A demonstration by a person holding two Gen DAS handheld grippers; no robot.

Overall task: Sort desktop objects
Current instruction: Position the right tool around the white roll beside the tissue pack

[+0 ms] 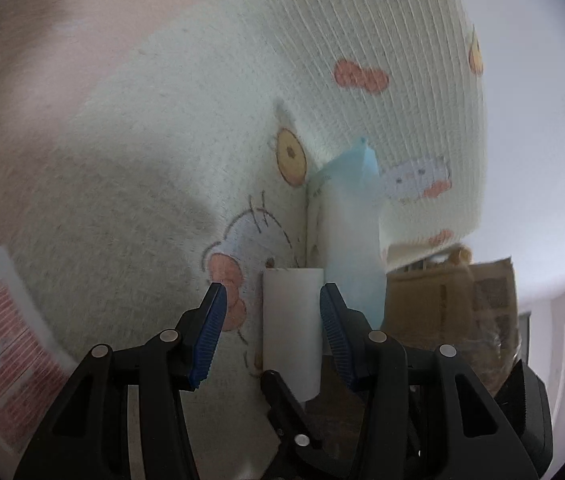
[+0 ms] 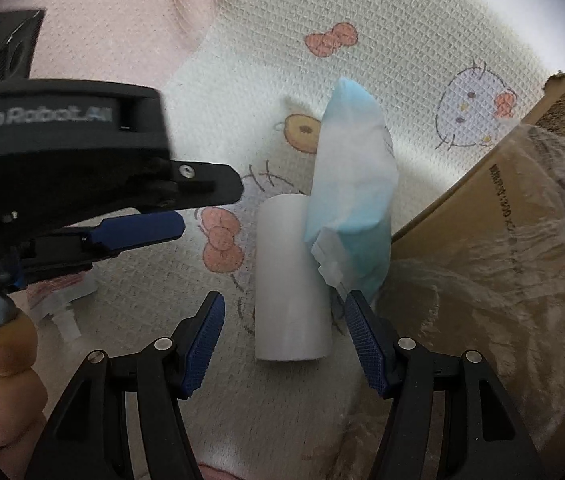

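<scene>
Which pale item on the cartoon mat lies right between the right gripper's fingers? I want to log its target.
The white cylinder, a plain roll lying flat, is lined up between them. The blue-and-white soft pack leans on the cylinder's far right side, toward the cardboard box.

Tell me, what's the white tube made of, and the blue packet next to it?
The white tube looks like smooth, matte plastic or stiff card: an even surface with no shine. The blue packet seems to be thin, soft plastic film or tissue wrap: it is crinkled, with a torn white edge.
</scene>
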